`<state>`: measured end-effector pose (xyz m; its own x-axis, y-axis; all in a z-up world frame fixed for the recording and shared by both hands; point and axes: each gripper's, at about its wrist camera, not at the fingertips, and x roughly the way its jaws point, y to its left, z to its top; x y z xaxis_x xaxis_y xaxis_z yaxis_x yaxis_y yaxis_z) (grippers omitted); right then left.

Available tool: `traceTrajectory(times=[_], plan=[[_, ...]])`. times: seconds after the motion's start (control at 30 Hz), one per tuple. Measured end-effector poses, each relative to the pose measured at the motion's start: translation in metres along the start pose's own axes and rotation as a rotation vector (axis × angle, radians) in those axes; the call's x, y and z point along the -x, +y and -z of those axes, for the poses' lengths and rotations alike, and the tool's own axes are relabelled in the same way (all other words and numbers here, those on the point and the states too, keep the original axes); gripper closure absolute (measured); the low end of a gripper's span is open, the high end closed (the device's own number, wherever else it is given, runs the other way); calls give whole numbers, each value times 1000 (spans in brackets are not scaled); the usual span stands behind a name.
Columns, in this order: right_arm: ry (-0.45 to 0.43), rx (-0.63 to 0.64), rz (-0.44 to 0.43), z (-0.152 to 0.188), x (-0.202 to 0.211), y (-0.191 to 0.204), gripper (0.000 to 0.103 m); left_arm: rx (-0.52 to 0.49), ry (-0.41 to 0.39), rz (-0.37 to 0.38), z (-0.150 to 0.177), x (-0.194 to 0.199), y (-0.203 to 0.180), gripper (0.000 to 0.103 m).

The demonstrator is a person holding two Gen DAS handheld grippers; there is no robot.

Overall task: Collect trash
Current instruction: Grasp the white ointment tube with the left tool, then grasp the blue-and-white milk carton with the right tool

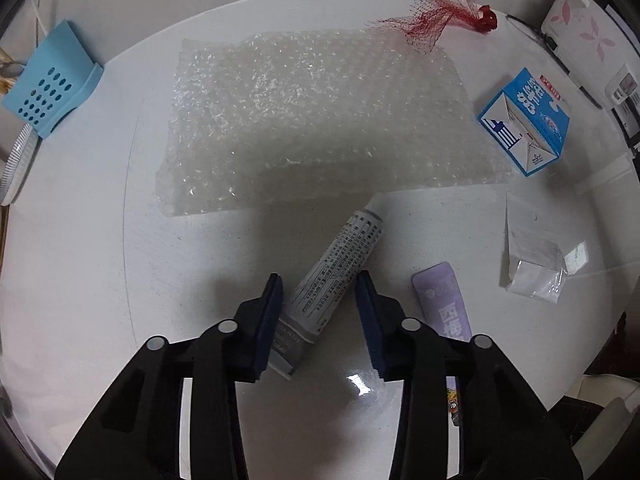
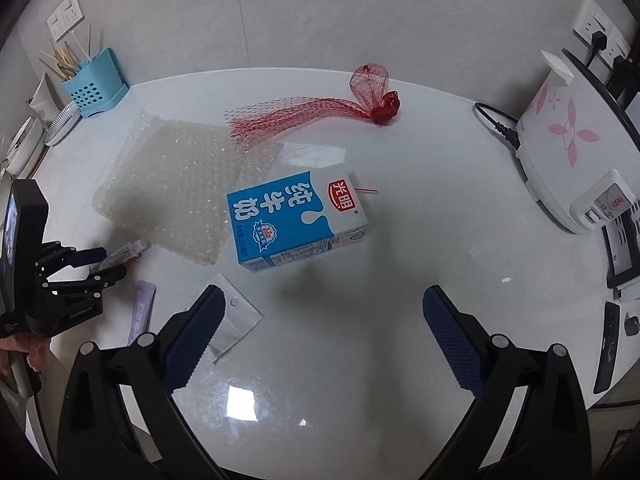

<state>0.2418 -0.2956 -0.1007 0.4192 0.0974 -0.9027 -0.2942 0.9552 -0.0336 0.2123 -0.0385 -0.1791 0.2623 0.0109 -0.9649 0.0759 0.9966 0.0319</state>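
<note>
Here, the left gripper (image 1: 318,280) is closed to a narrow gap on a grey-white squeezable tube (image 1: 340,264) printed with dense small text, too fine to read. One dark blue pad (image 1: 268,320) lies against the tube's crimped end and the other meets its side. The tube lies slanted on the glossy white surface (image 1: 100,260), its cap just reaching the edge of a rectangular sheet of clear bubble wrap (image 1: 320,120).

Just right of the gripper lies a flat lilac sachet (image 1: 444,300) with pale lettering, partly hidden by the finger. Beyond it rests a small clear plastic bag (image 1: 532,256), creased and shiny.

The right gripper (image 2: 323,292) stands wide open and holds nothing. Its knurled blue pads (image 2: 452,336) hover over bare surface, the left one above a corner of the clear bag.

Ahead of it lies a blue and white milk carton (image 2: 296,220) on its side, marked "光明" on a red badge and "纯牛奶" in white, one corner resting on the bubble wrap.

Farther back is a crumpled red mesh net bag (image 2: 320,108), knotted at one end. A light blue perforated plastic holder (image 2: 96,84) with wooden sticks stands at the far left. A white appliance with a pink flower pattern (image 2: 560,132) sits at the right.
</note>
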Motion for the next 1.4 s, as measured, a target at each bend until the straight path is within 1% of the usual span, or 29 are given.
traceTrajectory(times=[0.07,0.2,0.3,0.5,0.67,0.77,0.9,0.97,1.03,1.13,1.23,1.33,1.4], plan=[[4,-4,0,-2,-1,1,8,-2,6,-5,-1,0,-3,82],[24,-27,3,-11,-7,5,8,36,12,6,0,0,-1,82],[50,-89,4,-19,-12,5,8,48,6,7,5,3,-2,82],[144,-349,-19,-33,-33,-6,8,72,-36,-6,17,19,2,82],[234,-564,-51,-39,-62,-17,8,89,-65,-8,27,32,7,82],[258,-661,-21,-45,-78,-22,8,89,-70,3,33,36,11,82],[303,-761,13,-49,-98,-29,8,97,-82,2,32,38,13,82],[332,-810,16,-50,-108,-32,8,104,-88,4,33,39,14,82],[335,-840,-3,-52,-114,-33,8,109,-92,7,36,40,15,82],[334,-866,13,-58,-115,-33,8,112,-95,14,38,42,14,82],[335,-870,7,-62,-117,-30,8,113,-100,17,42,45,14,82],[341,-859,34,-63,-121,-27,8,118,-107,15,43,49,16,82],[362,-865,47,-62,-126,-27,8,124,-107,12,43,51,18,82]])
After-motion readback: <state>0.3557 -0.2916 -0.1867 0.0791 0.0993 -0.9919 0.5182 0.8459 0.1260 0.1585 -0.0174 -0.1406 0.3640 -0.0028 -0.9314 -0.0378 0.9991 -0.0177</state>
